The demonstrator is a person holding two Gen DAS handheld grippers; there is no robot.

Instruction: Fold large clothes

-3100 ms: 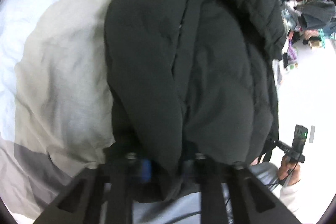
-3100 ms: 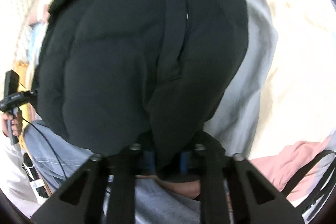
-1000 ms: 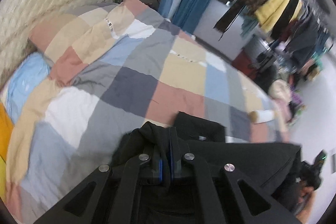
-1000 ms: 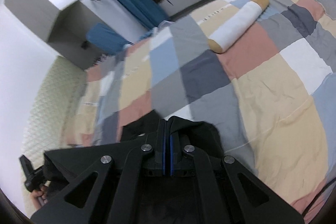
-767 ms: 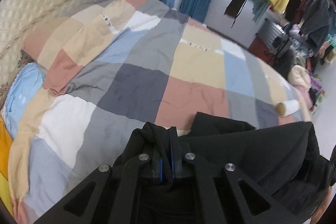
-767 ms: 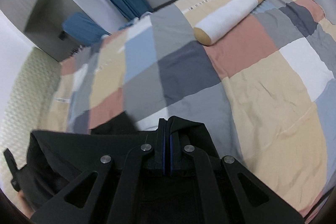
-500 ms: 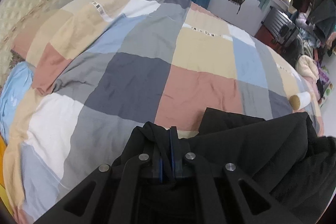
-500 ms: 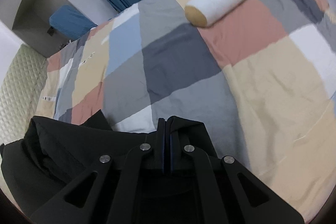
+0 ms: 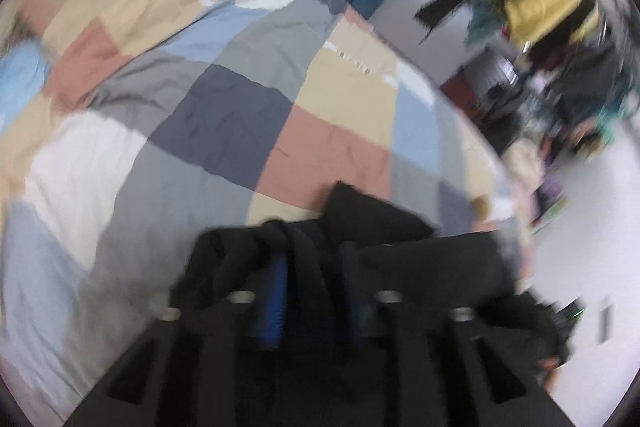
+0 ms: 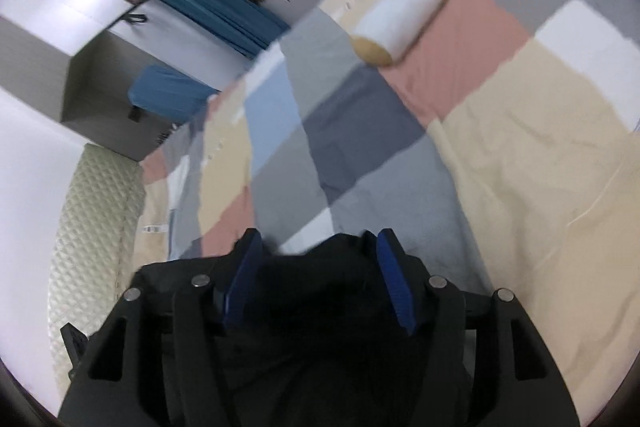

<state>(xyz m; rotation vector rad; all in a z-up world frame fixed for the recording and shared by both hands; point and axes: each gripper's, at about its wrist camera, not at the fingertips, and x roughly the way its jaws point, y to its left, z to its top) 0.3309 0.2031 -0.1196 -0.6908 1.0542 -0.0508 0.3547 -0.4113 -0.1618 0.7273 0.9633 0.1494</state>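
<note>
Jacket (image 10: 320, 267) on quilt (image 10: 520, 147); no readable writing. Right tongs (image 10: 318, 279) spread; left tongs (image 9: 312, 291) blurred, spread around jacket fold.

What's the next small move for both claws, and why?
Probably draw both back off the black jacket. The right claw is open with fabric loose between its pads; the left claw, blurred, looks parted too, and the jacket lies on the patchwork quilt.

L gripper (image 9: 310, 283) fingers parted w/ cloth between; R gripper (image 10: 318, 277) fingers spread wide.
</note>
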